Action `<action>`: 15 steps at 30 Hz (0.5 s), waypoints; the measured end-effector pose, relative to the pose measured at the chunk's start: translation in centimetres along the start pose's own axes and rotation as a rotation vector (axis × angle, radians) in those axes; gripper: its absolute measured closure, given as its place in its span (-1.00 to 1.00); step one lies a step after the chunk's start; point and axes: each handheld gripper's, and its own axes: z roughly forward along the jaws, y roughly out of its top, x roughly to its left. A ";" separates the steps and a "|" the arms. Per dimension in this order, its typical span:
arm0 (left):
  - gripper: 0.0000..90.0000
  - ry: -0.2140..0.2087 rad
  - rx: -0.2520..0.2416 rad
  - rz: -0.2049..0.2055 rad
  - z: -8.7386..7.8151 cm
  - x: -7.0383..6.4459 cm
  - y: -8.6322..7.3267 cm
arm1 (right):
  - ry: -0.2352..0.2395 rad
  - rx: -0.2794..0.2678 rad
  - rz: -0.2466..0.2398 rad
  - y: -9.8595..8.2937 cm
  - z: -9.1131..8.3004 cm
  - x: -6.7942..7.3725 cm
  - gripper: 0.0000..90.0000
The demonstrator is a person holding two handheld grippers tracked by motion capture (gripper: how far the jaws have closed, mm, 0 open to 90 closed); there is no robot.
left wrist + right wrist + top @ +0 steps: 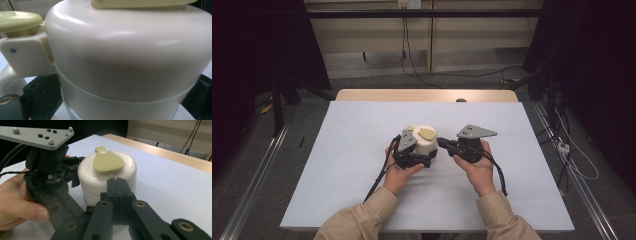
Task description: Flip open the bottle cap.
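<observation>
At mid-tabletop (362, 150), the left gripper (430, 151) clasps the cream pot (426, 141) by its sides; the right gripper (117, 185), jaws pressed together, touches the pot's flank.

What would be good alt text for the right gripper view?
A cream lidded pot with a pale yellow flap on top stands on a white table. The right tool, jaws together, is at its near side, while the left tool holds its left side.
</observation>
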 end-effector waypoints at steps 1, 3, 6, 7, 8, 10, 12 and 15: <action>-0.90 0.000 0.000 0.000 0.0 0.0 0.0 | 0.002 -0.001 0.001 0.0 0.0 0.0 1.00; -0.90 0.000 0.000 0.000 0.0 0.0 0.0 | 0.000 0.008 -0.006 0.0 0.1 0.0 1.00; -0.90 -0.002 0.001 0.001 0.0 0.0 0.0 | 0.001 0.012 -0.011 -0.1 0.2 0.1 1.00; -0.90 -0.004 0.000 -0.002 0.0 0.0 0.0 | 0.000 0.013 -0.012 -0.1 0.2 0.2 1.00; -0.90 0.000 -0.001 -0.001 0.0 0.0 0.0 | 0.000 0.012 -0.011 -0.1 0.2 0.2 1.00; -0.90 0.000 0.000 0.001 0.0 0.0 0.0 | -0.001 0.010 -0.011 -0.1 0.2 0.1 1.00; -0.90 -0.002 0.002 0.001 0.0 0.0 0.0 | -0.002 0.008 -0.014 -0.1 0.3 0.1 1.00; -0.90 -0.002 0.002 0.001 0.0 0.0 0.0 | 0.002 0.009 -0.012 -0.1 0.3 0.1 1.00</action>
